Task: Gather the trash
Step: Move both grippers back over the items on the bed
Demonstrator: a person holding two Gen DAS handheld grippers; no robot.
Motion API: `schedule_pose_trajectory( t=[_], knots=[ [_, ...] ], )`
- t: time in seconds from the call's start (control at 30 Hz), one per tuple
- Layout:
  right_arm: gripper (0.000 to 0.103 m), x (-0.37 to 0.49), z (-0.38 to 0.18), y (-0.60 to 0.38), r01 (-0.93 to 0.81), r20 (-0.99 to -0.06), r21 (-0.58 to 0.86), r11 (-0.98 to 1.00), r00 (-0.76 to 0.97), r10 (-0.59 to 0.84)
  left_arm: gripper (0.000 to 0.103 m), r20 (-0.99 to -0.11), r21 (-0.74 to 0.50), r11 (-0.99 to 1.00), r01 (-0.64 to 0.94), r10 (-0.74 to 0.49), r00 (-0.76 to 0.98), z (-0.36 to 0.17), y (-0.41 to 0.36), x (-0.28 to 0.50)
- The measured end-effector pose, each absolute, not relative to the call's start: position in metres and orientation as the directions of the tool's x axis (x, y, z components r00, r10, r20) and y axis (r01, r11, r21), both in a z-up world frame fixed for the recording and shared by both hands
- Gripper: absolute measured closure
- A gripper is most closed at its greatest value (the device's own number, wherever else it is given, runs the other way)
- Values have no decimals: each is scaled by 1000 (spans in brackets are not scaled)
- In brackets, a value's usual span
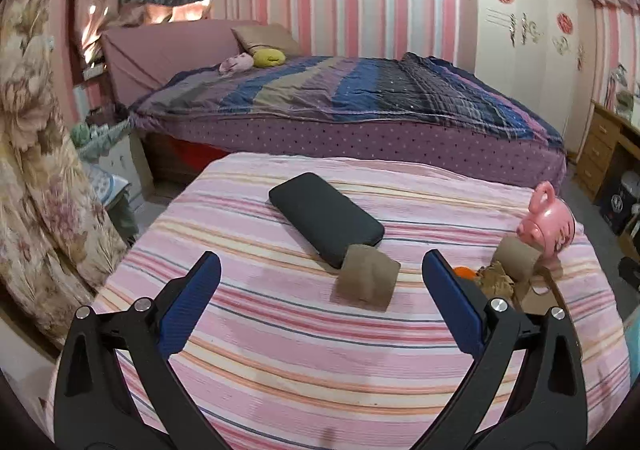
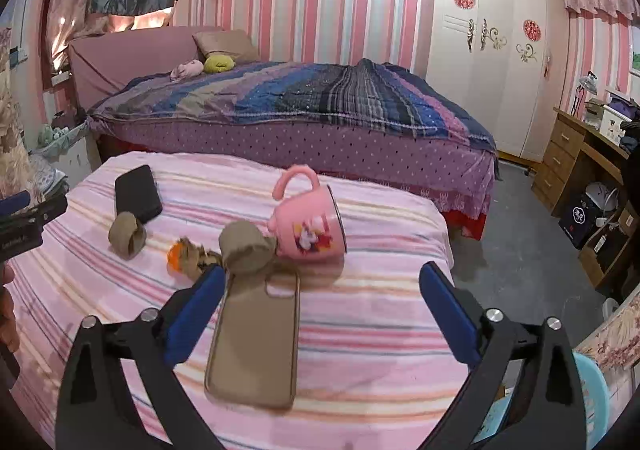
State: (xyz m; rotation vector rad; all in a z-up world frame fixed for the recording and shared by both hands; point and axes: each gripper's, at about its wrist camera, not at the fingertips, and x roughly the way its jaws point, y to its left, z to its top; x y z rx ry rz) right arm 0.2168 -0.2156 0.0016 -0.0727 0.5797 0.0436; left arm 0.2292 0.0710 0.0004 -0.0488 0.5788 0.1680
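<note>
**user1:** Left wrist view first; left gripper [image 1: 321, 274] hangs over the pink striped cloth [image 1: 280, 350] with its blue fingers [image 1: 192, 302] spread wide and nothing between them; so, released. Dead ahead sits a tan wad [image 1: 367, 277], touching the near end of a black phone [image 1: 325, 219]. The crumpled brown trash [image 1: 496, 280] is off to the right, half hidden behind the right finger; the orange bit [image 1: 464, 273] next to it barely peeks out, can't tell what it is. A second tan wad [image 1: 516, 259] leans against a tipped pink mug [image 1: 549, 223] near the cloth's right edge; a brownish flat thing in front of it is cut off by the gripper arm.

**user2:** Right wrist view; right gripper [image 2: 322, 282] is also released, fingers [image 2: 200, 314] wide apart, holding nothing. Crumpled brown trash [image 2: 196, 256] lies just beyond the left fingertip, touching the orange bit [image 2: 175, 255]; the fingertip covers its near side. A tan phone case [image 2: 256, 346] lies flat between the fingers, closer to the left one, its far end tucked under a tan wad [image 2: 247, 250] that presses against the pink mug [image 2: 306, 224], lying on its side. Other tan wad [image 2: 127, 235] and black phone [image 2: 136, 194] sit far left; the left gripper [image 2: 24, 222] pokes in at that edge, mostly cut off. Bare striped cloth [image 2: 380, 330] to the right of the case up to the cloth's edge, then grey floor [image 2: 532, 246]; purple bed [image 2: 300, 130] behind.
</note>
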Motion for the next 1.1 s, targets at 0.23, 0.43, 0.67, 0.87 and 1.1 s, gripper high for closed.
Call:
schedule_pose_trajectory(
  t=[0.23, 0.43, 0.67, 0.87, 1.1],
  knots=[
    [7, 225, -3, -209, -67, -565, -66, 996, 825, 18, 6, -608, -37, 980, -197, 135, 783, -24, 88, 241],
    [7, 231, -8, -211, -60, -566, -65, 996, 824, 13, 6, -611, -8, 977, -215, 166, 774, -33, 98, 237],
    [7, 236, -22, -220, -23, -583, -70, 997, 812, -22, 6, -642, -17, 974, -227, 164, 749, -49, 108, 241],
    [7, 240, -32, -231, -4, -599, -67, 998, 800, -37, 6, -676, 5, 980, -199, 150, 722, -66, 98, 255],
    [7, 245, -43, -240, -3, -618, -58, 998, 786, -33, 6, -690, 17, 992, -122, 100, 717, -74, 70, 275]
  ],
)
